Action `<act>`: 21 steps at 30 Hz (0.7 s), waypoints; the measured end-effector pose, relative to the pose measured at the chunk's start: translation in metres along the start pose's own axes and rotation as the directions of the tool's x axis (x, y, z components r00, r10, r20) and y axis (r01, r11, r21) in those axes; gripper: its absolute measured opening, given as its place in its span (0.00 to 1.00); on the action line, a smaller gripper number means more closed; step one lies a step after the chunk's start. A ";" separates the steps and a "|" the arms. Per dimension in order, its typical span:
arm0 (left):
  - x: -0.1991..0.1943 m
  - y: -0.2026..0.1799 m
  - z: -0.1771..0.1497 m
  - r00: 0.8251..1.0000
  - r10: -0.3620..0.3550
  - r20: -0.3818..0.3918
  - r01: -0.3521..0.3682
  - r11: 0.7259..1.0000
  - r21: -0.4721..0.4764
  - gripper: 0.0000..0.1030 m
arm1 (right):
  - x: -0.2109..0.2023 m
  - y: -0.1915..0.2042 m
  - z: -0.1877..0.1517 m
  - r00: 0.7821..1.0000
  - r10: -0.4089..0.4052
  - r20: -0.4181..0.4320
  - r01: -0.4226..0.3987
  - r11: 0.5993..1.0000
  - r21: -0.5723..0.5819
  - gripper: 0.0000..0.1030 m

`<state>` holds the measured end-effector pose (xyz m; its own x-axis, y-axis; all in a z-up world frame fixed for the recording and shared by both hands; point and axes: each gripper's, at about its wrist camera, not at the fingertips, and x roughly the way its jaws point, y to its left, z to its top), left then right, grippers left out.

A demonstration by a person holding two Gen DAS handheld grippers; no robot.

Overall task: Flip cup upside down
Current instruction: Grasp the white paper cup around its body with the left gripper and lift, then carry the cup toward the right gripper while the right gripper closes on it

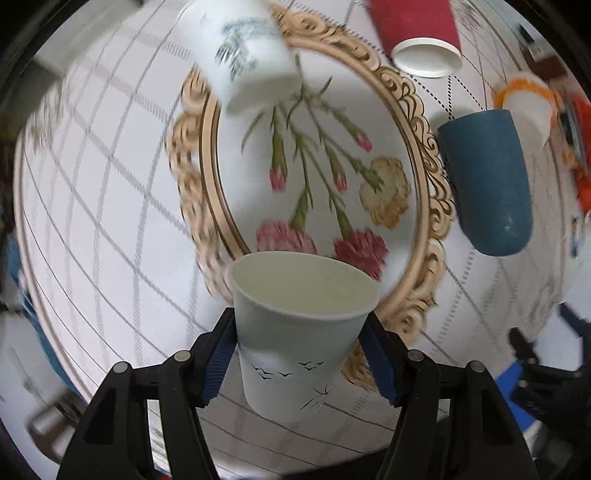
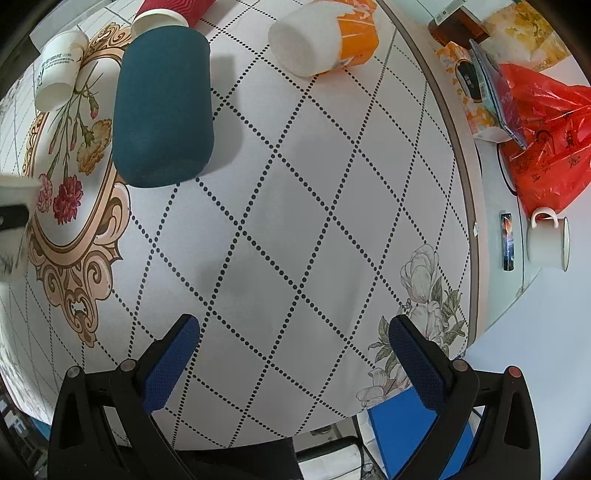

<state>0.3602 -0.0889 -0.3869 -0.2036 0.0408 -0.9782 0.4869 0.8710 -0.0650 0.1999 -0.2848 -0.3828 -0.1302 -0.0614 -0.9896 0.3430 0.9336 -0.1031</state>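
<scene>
My left gripper (image 1: 301, 354) is shut on a pale blue paper cup (image 1: 295, 332) printed with small birds. The cup is upright with its open mouth up, and it is held above the patterned tablecloth. Its edge shows blurred at the far left of the right wrist view (image 2: 11, 221). My right gripper (image 2: 291, 343) is open and empty over the dotted diamond part of the cloth, near the table's front edge.
A dark blue cup (image 1: 487, 181) (image 2: 162, 110), a white printed paper cup (image 1: 243, 55) (image 2: 59, 70), a red cup (image 1: 417, 33) and an orange-and-white cup (image 2: 325, 40) stand mouth-down on the cloth. Beyond the table's rim lie a red plastic bag (image 2: 546, 140) and a white mug (image 2: 548, 240).
</scene>
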 end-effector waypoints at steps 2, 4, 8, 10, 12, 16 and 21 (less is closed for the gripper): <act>0.003 0.005 -0.013 0.999 -0.045 -0.017 0.044 0.998 -0.055 0.61 | 0.000 -0.001 -0.002 1.000 0.006 0.000 -0.006 1.000 0.000 1.00; 0.007 0.008 -0.028 0.996 -0.082 -0.028 0.078 0.991 -0.111 0.61 | 0.002 -0.003 -0.005 1.000 0.012 -0.001 -0.012 1.000 -0.002 1.00; 0.014 0.003 -0.051 0.987 -0.156 -0.044 0.144 0.967 -0.209 0.61 | 0.003 -0.008 -0.011 1.000 0.022 -0.002 -0.022 0.999 -0.024 1.00; 0.021 0.000 -0.065 0.978 -0.202 -0.046 0.183 0.947 -0.263 0.61 | 0.004 -0.011 -0.014 1.000 0.024 -0.001 -0.024 0.999 -0.036 1.00; 0.025 -0.007 -0.074 0.972 -0.230 -0.045 0.206 0.932 -0.298 0.61 | 0.004 -0.015 -0.017 1.000 0.024 0.004 -0.024 0.998 -0.050 1.00; 0.031 -0.044 -0.091 0.966 -0.254 -0.044 0.224 0.911 -0.345 0.61 | 0.004 -0.027 -0.020 0.999 0.031 0.011 -0.030 0.997 -0.065 1.00; 0.040 -0.074 -0.102 0.963 -0.268 -0.030 0.236 0.893 -0.383 0.61 | 0.011 -0.044 -0.028 0.999 0.031 0.007 -0.031 0.995 -0.092 1.00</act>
<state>0.2295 -0.1016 -0.4006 -0.3523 -0.1792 -0.9186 0.0610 0.9750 -0.2136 0.1576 -0.3163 -0.3865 -0.1133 -0.0345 -0.9930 0.2596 0.9636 -0.0631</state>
